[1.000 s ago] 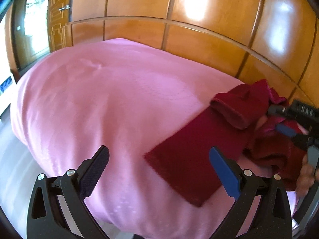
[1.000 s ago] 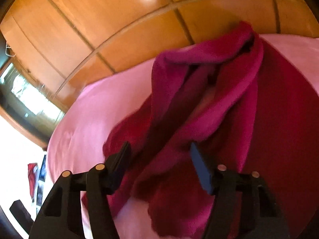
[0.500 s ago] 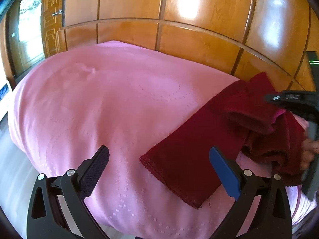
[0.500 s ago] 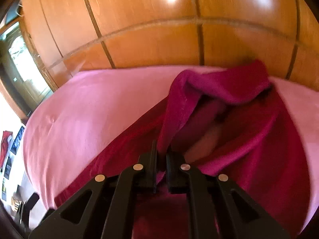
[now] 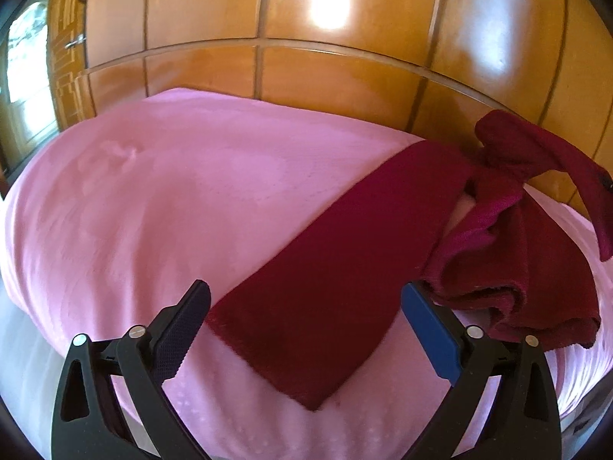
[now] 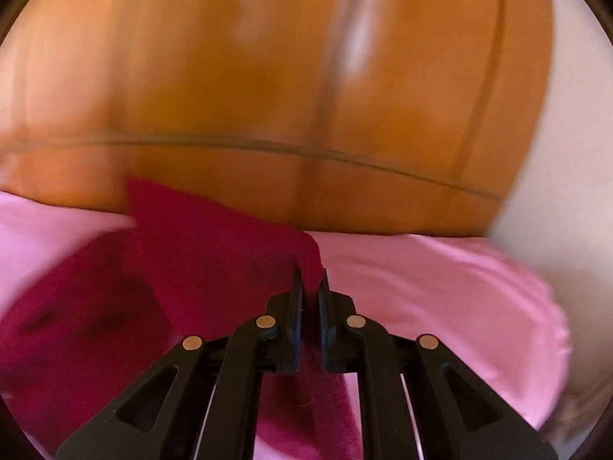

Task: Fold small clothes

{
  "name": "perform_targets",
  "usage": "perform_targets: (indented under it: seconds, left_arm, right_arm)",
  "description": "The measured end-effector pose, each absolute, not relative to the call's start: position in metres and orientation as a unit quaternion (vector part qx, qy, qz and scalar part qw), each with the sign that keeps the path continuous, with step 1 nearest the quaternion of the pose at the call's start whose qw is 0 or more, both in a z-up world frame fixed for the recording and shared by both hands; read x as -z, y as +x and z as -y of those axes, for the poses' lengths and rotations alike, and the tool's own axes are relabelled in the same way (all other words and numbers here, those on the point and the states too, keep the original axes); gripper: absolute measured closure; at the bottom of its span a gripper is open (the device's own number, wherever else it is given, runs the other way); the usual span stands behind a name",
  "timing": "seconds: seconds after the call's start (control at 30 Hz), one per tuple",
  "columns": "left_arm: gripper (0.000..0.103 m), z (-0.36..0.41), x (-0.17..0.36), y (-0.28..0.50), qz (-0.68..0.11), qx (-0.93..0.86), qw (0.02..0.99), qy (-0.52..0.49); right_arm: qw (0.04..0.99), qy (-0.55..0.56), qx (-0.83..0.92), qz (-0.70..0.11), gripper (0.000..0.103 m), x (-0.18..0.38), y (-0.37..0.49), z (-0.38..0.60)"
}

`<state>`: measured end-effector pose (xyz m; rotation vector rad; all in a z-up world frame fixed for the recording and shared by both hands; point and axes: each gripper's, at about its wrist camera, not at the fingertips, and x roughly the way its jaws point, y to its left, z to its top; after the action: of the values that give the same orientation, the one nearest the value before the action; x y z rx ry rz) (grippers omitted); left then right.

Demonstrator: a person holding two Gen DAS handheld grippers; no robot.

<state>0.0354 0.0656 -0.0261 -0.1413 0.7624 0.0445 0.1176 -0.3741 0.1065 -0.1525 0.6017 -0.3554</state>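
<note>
- Crimson garment (image 5: 345, 280) lies on the pink bedspread (image 5: 172, 199), one long flat part stretched toward your left claw (image 5: 306, 329), the rest bunched at the right.
- Your left claw stands wide above that flat end, gripping nothing.
- Your right claw (image 6: 311, 280) is pinched tight on a raised fold of the garment, the wooden wardrobe (image 6: 249, 76) behind it.

A dark red garment (image 5: 337, 280) lies half-spread on the pink bedcover (image 5: 153, 207), one corner lifted.
</note>
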Motion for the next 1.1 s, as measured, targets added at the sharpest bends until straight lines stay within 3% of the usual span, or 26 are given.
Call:
perform_targets:
  seconds: [0.3, 0.33, 0.4, 0.47, 0.7, 0.8, 0.97, 1.03, 1.07, 1.1]
  left_arm:
    - [0.005, -0.055, 0.021, 0.043, -0.376, -0.001, 0.924, -0.07]
    - [0.005, -0.055, 0.02, 0.042, -0.377, 0.001, 0.924, -0.071]
    - [0.005, -0.054, 0.02, 0.041, -0.376, 0.002, 0.924, -0.066]
    - [0.005, -0.054, 0.022, 0.042, -0.378, 0.007, 0.923, -0.066]
    - [0.005, -0.054, 0.029, 0.039, -0.382, 0.023, 0.92, -0.084]
    - [0.005, -0.056, 0.031, 0.037, -0.381, 0.024, 0.92, -0.089]
    - [0.005, -0.065, 0.029, 0.031, -0.376, 0.02, 0.921, -0.099]
    - [0.005, -0.066, 0.028, 0.03, -0.373, 0.023, 0.922, -0.102]
    - [0.005, -0.065, 0.026, 0.029, -0.371, 0.026, 0.923, -0.101]
    - [0.005, -0.065, 0.025, 0.029, -0.37, 0.03, 0.923, -0.099]
  right_arm:
    - [0.854, -0.08, 0.341, -0.385, 0.095, -0.05, 0.18, 0.501]
    - [0.853, -0.06, 0.337, -0.394, 0.089, -0.047, 0.185, 0.507]
    - [0.86, -0.02, 0.331, -0.388, 0.061, -0.052, 0.181, 0.518]
    - [0.88, -0.003, 0.303, -0.365, 0.046, -0.066, 0.163, 0.509]
    - [0.899, 0.14, -0.049, -0.412, 0.049, -0.092, 0.115, 0.401]
    - [0.842, 0.196, -0.188, -0.465, 0.049, -0.076, 0.091, 0.341]
    - [0.767, 0.225, -0.267, -0.538, 0.047, -0.039, 0.073, 0.281]
    - [0.77, 0.198, -0.256, -0.55, 0.057, -0.029, 0.078, 0.272]
    - [0.769, 0.19, -0.252, -0.555, 0.082, -0.026, 0.078, 0.267]
    - [0.774, 0.185, -0.254, -0.55, 0.095, -0.029, 0.078, 0.267]
